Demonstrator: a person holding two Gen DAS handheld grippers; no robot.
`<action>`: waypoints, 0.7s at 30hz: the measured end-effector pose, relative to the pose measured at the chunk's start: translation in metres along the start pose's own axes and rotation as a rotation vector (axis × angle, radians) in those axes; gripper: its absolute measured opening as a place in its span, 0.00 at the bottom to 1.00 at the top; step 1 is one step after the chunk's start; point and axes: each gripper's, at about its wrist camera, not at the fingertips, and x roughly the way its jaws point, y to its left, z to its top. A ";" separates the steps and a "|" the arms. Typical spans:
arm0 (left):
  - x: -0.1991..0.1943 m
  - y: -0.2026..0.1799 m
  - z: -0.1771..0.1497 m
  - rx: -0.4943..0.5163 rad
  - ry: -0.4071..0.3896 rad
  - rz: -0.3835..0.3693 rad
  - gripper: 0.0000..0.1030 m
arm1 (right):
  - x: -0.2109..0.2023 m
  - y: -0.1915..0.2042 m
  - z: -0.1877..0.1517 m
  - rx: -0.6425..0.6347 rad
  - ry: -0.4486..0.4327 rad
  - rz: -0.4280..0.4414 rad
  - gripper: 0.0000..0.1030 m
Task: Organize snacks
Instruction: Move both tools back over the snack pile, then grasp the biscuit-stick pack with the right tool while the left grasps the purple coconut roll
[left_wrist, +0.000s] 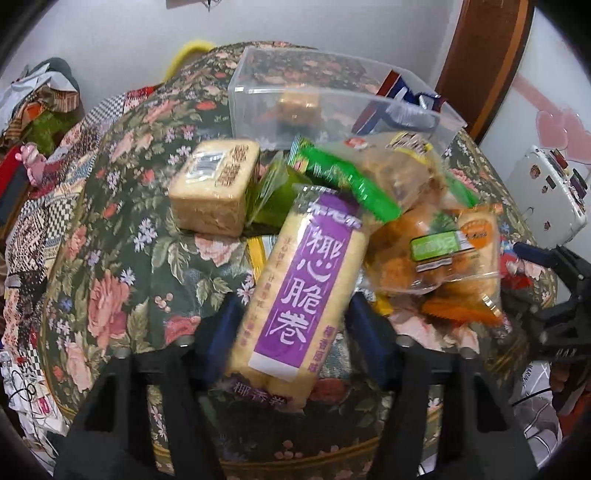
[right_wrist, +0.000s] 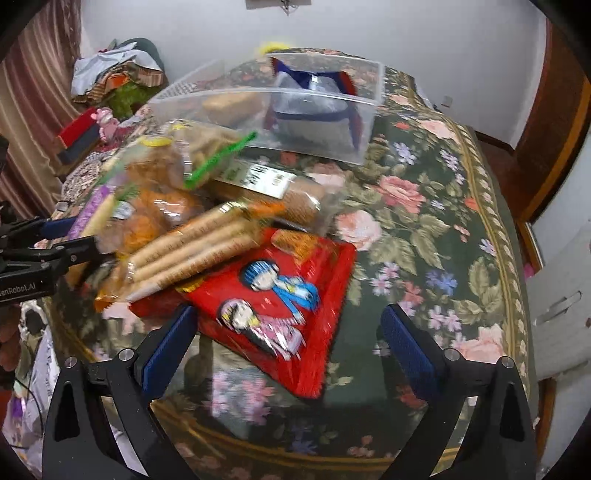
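My left gripper (left_wrist: 291, 321) is shut on a long purple-labelled pack of coconut rolls (left_wrist: 295, 280), held above the floral table (left_wrist: 122, 258). Behind it lies a pile of snacks: a beige cake block (left_wrist: 214, 184), a green packet (left_wrist: 343, 177) and a bag of orange buns (left_wrist: 436, 251). A clear plastic box (left_wrist: 332, 107) stands at the back with some snacks inside. My right gripper (right_wrist: 288, 339) is open, its fingers on either side of a red cartoon packet (right_wrist: 280, 299) lying on the table. The left gripper (right_wrist: 59, 240) shows at the left edge of the right wrist view.
A pack of biscuit sticks (right_wrist: 199, 247) lies on the red packet's far end. The clear box (right_wrist: 295, 107) holds a blue-and-red bag. Clothes and clutter (right_wrist: 114, 77) lie at the back left. A white case (left_wrist: 546, 192) stands right of the table.
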 end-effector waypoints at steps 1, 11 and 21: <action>0.000 0.002 0.000 -0.006 -0.003 -0.006 0.53 | -0.001 -0.005 -0.001 0.009 -0.003 -0.008 0.93; -0.009 0.004 -0.006 -0.015 -0.054 0.007 0.45 | -0.009 -0.055 0.007 0.184 0.001 -0.029 0.86; -0.038 0.012 0.000 -0.045 -0.131 0.015 0.44 | -0.040 -0.022 0.027 0.129 -0.129 0.028 0.85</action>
